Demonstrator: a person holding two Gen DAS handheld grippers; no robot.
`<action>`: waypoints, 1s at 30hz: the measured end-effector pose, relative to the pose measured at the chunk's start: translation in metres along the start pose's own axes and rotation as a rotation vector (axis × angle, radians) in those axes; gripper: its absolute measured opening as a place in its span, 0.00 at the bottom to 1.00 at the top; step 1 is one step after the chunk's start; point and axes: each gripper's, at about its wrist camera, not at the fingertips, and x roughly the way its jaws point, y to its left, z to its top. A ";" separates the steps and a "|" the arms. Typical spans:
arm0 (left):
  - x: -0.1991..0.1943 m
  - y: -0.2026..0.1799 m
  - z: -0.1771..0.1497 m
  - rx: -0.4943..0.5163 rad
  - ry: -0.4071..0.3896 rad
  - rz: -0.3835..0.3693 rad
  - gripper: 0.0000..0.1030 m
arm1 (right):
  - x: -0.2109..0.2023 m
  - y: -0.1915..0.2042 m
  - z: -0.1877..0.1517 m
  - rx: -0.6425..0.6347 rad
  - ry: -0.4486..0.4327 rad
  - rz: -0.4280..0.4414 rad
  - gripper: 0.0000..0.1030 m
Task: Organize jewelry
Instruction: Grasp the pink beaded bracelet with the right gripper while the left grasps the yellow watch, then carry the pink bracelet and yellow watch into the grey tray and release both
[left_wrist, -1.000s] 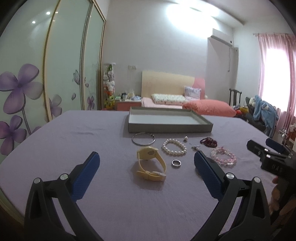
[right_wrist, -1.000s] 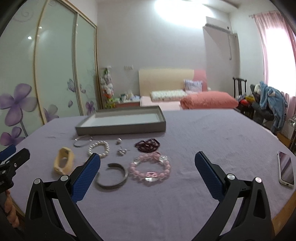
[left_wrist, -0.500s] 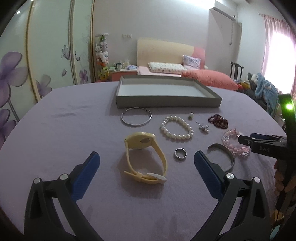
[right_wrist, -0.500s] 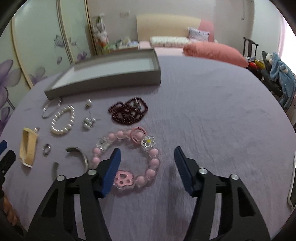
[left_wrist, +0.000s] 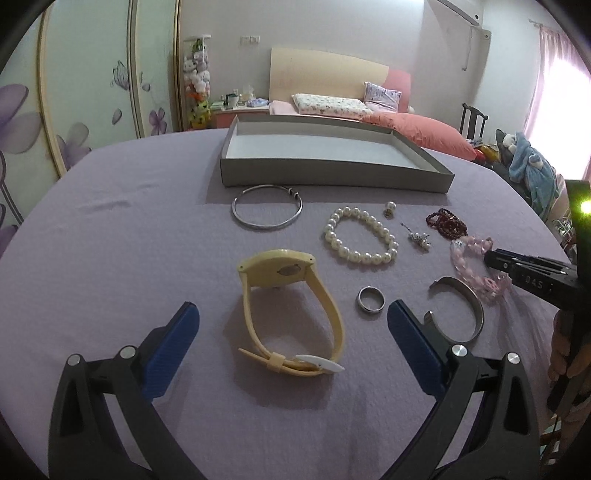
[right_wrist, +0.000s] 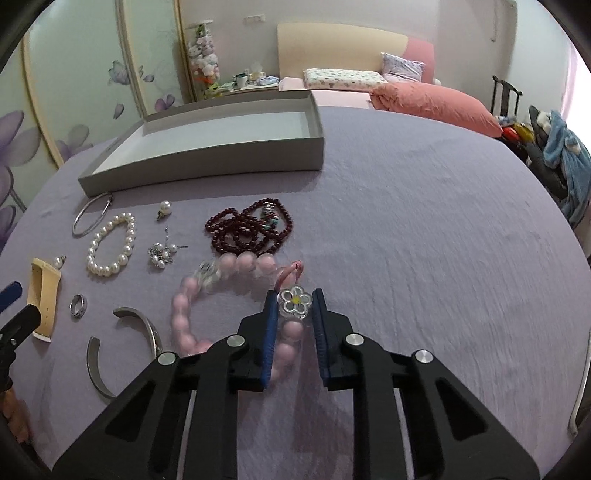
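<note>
- My right gripper (right_wrist: 294, 325) has just been closing around the pink bead bracelet (right_wrist: 207, 295). Its blue pads flank the clear flower charm and the beads behind it, and they look pressed against them, so I judge it is gripping the bracelet, which still lies on the purple tablecloth (right_wrist: 424, 229).
- My left gripper (left_wrist: 291, 332) hangs with its jaws wide apart and nothing between them. It is above the yellow watch (left_wrist: 291, 306), not touching it.
- The grey tray (left_wrist: 332, 173) at the far side holds nothing that I can see, so no piece is put away yet.
- Everything is still out on the cloth:
  - thin silver bangle (left_wrist: 267, 211), just in front of the tray
  - pearl bracelet (left_wrist: 360, 240)
  - single pearl earring (left_wrist: 389, 208)
  - small silver cluster earring (left_wrist: 417, 238)
  - dark red bead strand (right_wrist: 249, 230)
  - silver ring (left_wrist: 370, 300)
  - open silver cuff (left_wrist: 460, 308)
- I judge the task is at its start: the pink bracelet would be the first piece to go in, and all the rest is left.
</note>
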 end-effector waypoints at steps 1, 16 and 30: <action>0.002 -0.001 0.000 -0.002 0.004 0.000 0.96 | 0.000 -0.002 0.001 0.007 -0.001 0.000 0.19; 0.028 0.011 0.012 -0.081 0.089 -0.004 0.71 | 0.000 -0.003 0.005 0.017 -0.017 0.011 0.19; -0.014 0.022 0.016 -0.102 -0.037 -0.086 0.39 | -0.033 0.007 0.011 -0.002 -0.144 0.096 0.19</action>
